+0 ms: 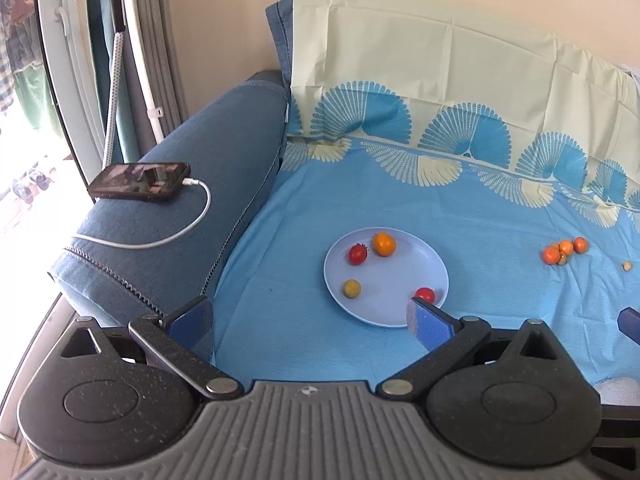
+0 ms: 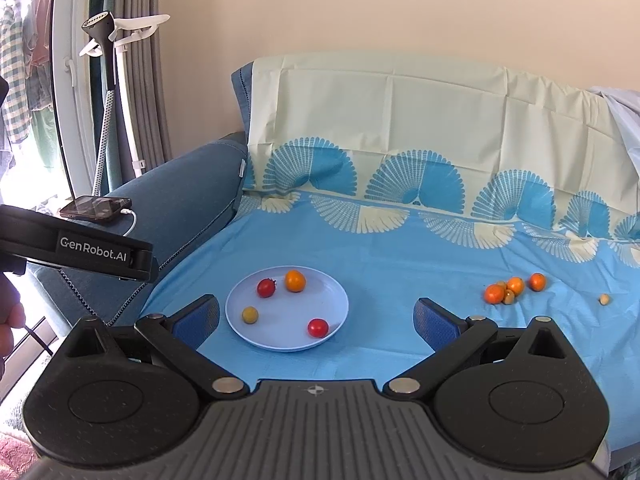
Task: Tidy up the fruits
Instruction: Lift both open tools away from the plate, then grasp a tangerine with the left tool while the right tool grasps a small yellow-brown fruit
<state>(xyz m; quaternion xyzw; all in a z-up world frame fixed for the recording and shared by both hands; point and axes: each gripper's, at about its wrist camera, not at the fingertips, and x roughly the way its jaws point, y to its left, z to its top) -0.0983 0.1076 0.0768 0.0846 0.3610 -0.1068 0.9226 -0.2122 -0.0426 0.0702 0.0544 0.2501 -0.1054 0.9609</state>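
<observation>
- The round pale-blue plastic plate lies on the light-blue bedsheet with fan-shaped prints, and four fruits already sit in it: a red cherry tomato with a stem, a round orange fruit, a small yellow-green fruit and a second red cherry tomato near the plate's front rim.
- The loose cluster of small orange fruits lies on the sheet well to the right of the plate, with one or two smaller tan pieces among them and a lone tan fruit further right.
- The right gripper hangs spread wide and empty, aimed between plate and cluster; the cluster lies ahead and to the right of its right finger.
- The left gripper is likewise released and empty, and points at the plate's near edge, its right finger overlapping the front tomato in the left wrist view.
- By my judgement the right gripper is the nearer one to the cluster, so the next pick is likely its job, with a swing to the right.
- The fruits are near-round, so no long axis matters; they touch one another, which could make singling one out awkward.
- The tan pieces are too small to identify.
- A dark smartphone on a white charging cable rests on the blue sofa arm, well clear of the work.
</observation>
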